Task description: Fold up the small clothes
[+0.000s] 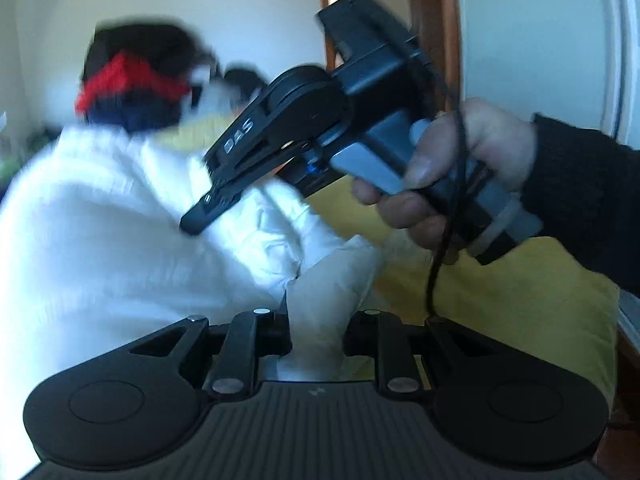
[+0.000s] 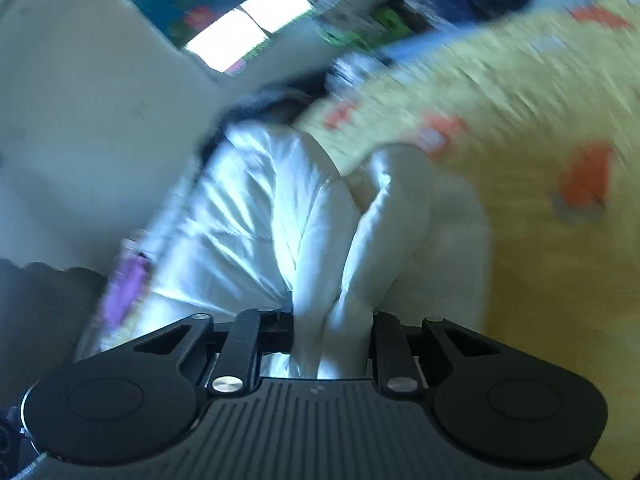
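Presently both your left gripper point(image 1: 318, 336) and right gripper point(image 2: 332, 340) pinch the white garment point(image 1: 120, 220); keep tension even and lay it flat on the yellow cover point(image 1: 520, 300).

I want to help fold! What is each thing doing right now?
White garment: bunched, gripped at two spots.
Left gripper: shut on white garment.
Right gripper: shut on white garment.
Yellow cover: spread under the clothes.
Red and navy clothes: piled behind, untouched.
Hand: wrapped round the right gripper's handle.
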Available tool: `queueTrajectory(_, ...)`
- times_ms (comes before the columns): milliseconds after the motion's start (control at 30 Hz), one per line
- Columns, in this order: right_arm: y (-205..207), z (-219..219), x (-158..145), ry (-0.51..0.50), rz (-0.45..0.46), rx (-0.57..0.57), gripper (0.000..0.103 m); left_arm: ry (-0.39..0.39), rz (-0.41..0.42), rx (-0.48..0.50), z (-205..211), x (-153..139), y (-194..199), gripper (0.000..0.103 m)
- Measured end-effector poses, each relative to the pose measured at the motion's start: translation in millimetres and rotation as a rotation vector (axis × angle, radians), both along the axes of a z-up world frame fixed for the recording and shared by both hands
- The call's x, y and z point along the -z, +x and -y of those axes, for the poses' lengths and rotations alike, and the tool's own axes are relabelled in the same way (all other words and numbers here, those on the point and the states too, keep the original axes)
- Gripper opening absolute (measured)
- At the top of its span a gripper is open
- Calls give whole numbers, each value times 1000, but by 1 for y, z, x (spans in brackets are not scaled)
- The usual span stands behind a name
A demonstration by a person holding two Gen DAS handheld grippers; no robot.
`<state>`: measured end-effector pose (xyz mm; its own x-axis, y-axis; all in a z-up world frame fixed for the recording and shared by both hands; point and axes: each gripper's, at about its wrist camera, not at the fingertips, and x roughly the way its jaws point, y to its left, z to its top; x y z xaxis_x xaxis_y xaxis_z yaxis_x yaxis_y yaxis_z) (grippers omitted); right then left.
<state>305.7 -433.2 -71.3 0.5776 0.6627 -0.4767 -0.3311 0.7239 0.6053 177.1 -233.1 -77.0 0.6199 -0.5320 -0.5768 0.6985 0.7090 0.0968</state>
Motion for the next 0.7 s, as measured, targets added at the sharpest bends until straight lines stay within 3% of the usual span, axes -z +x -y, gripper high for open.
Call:
queueTrajectory(233,0,9,37,52,-19,55,30,-14,27,2,-6,0,10,22)
queueTrajectory(333,3,11,40,80,-47,53,31,-19,96,9,-22,-10,-35,25)
queueTrajectory(367,3,11,40,83,-51,52,32,-21,128,16,-30,-9,-46,31)
queueTrajectory(433,4,14,43,106,-63,52,34,-6,200,16,-44,-1,-70,50)
queueTrajectory(467,4,16,44,129,-72,53,36,8,235,14,-52,1,-82,65)
queueTrajectory(500,3,19,46,166,-88,59,37,23,276,2,-60,1,-88,70)
queueTrajectory(567,4,27,51,254,-125,75,48,55,340,-35,-77,4,-116,70)
queueTrajectory(600,2,31,52,294,-143,92,52,67,350,-52,-84,5,-119,71)
queueTrajectory(700,-11,45,43,345,-142,186,76,82,343,-136,-109,11,-125,71)
